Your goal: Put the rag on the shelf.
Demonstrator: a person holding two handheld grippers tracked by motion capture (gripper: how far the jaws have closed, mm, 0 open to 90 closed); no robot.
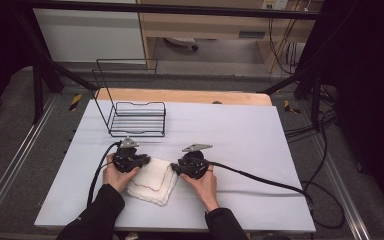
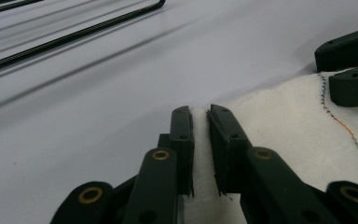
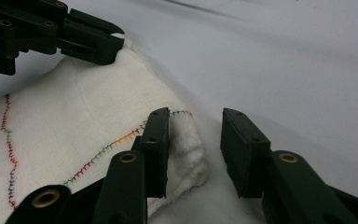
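A folded white cloth (image 1: 152, 182) with a multicoloured stitched hem lies on the white table cover (image 1: 240, 130), near the front. My left gripper (image 1: 146, 160) sits at the cloth's far left corner. In the left gripper view, the left gripper (image 2: 199, 112) is shut on a pinch of cloth (image 2: 284, 121). My right gripper (image 1: 174, 169) is at the far right corner. In the right gripper view, the right gripper (image 3: 196, 116) stands open, and the cloth's (image 3: 74, 116) thick folded edge lies against its left jaw. The left gripper's fingers (image 3: 88, 42) show farther off, clamped on the other corner.
A black wire rack (image 1: 137, 120) with a tall back frame stands on the table behind the left hand. Its wires (image 2: 70, 37) run across the top of the left gripper view. A black cable (image 1: 260, 180) trails right from the right gripper.
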